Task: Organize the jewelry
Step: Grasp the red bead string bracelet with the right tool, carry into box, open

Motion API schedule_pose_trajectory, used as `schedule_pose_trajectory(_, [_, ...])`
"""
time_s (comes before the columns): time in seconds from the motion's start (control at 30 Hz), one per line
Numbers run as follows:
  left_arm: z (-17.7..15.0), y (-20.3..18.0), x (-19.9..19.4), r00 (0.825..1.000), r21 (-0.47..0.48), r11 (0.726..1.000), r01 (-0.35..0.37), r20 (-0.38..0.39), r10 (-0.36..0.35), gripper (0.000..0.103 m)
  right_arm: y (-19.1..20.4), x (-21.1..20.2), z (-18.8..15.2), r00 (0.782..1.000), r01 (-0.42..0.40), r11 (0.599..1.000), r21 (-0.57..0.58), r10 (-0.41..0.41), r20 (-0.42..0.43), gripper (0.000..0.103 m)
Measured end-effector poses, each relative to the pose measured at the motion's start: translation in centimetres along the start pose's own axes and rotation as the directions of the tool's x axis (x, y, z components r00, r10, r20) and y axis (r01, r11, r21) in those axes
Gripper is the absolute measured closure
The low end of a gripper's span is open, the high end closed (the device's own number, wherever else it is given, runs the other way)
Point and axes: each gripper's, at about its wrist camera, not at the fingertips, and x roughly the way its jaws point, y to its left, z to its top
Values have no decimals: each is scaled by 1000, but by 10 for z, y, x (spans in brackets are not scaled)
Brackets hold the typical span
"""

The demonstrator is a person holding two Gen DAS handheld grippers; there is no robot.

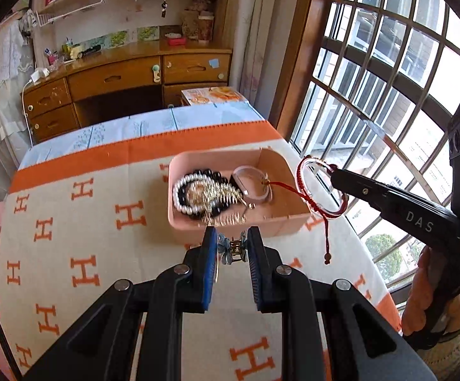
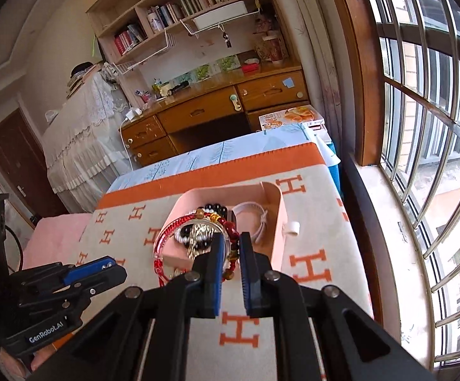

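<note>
A pink tray (image 1: 179, 165) sits on the H-patterned blanket and holds a pearl bracelet (image 1: 179, 197), black beads, gold chains and a white bangle (image 1: 252, 184). My left gripper (image 1: 231, 247) is shut on a small blue-and-gold hair clip (image 1: 230, 249) just in front of the tray. My right gripper (image 2: 231, 250) is shut on a red cord bracelet (image 2: 179, 225) with a clear bangle, held above the tray (image 2: 277, 222). In the left wrist view the right gripper (image 1: 334, 176) holds that bracelet (image 1: 322, 190) over the tray's right end.
The orange-and-cream blanket (image 1: 87, 222) covers the table. A barred window (image 1: 388, 63) is close on the right. A wooden desk (image 1: 118, 82) and bookshelves stand behind. The left gripper (image 2: 109, 265) shows at lower left in the right wrist view.
</note>
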Motion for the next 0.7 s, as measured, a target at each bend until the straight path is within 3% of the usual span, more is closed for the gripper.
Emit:
schedule_pose_trajectory(0.2, [45, 18, 46, 1000, -76, 997, -9, -13, 8, 86, -17, 66, 36, 996, 50, 995, 89, -43, -81, 93])
schedule_pose_trajectory(0.4, [48, 30, 93, 997, -132, 991, 8, -72, -18, 86, -31, 119, 38, 981, 97, 987, 124, -75, -178, 93])
schedule_pose_trajectory(0.53, [44, 27, 108, 994, -139, 990, 31, -96, -45, 86, -38, 128, 33, 980, 81, 984, 158, -50, -192, 92])
schedule_pose_trajectory(0.7, [43, 13, 115, 991, -120, 990, 69, -107, -82, 86, -36, 108, 27, 991, 75, 985, 156, -56, -124, 92])
